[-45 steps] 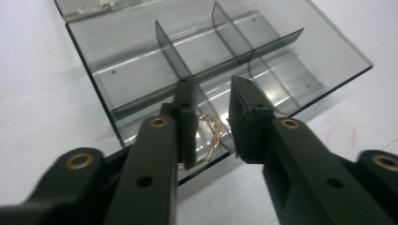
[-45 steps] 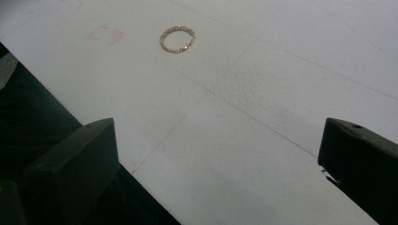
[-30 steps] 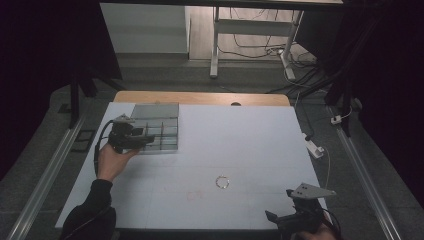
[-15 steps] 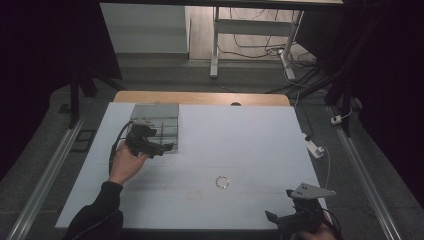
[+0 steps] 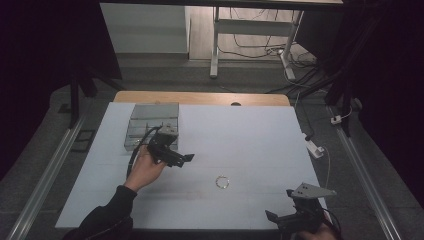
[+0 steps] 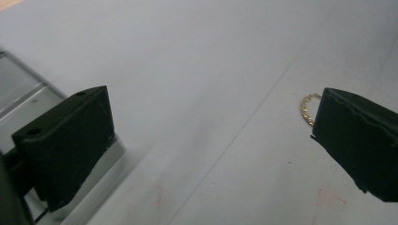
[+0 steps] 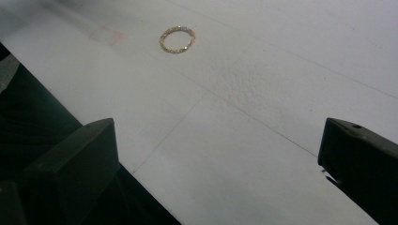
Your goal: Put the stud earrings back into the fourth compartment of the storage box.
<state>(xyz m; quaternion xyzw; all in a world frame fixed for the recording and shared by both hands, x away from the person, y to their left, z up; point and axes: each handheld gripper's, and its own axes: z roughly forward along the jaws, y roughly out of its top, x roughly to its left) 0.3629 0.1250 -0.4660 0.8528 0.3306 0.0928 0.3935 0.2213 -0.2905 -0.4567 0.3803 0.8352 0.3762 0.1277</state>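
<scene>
From above, my left hand-held gripper [image 5: 186, 159] had just been opening, nothing between its jaws, between the compartment tray [image 5: 150, 116] and the gold chain bracelet [image 5: 222, 182], which lay ungrasped on the worktop [image 5: 260, 140]. In the left gripper view, the bracelet [image 6: 307, 108] peeked beside one jaw. In the right gripper view, my right hand-held gripper [image 7: 220, 154] gaped wide, well short of the bracelet [image 7: 177, 39].

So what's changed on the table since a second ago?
The left tool has left the grey tray and moved toward the gold bracelet; its jaws have just been opening, nothing between them. The bracelet, tray and right tool stayed put.
</scene>
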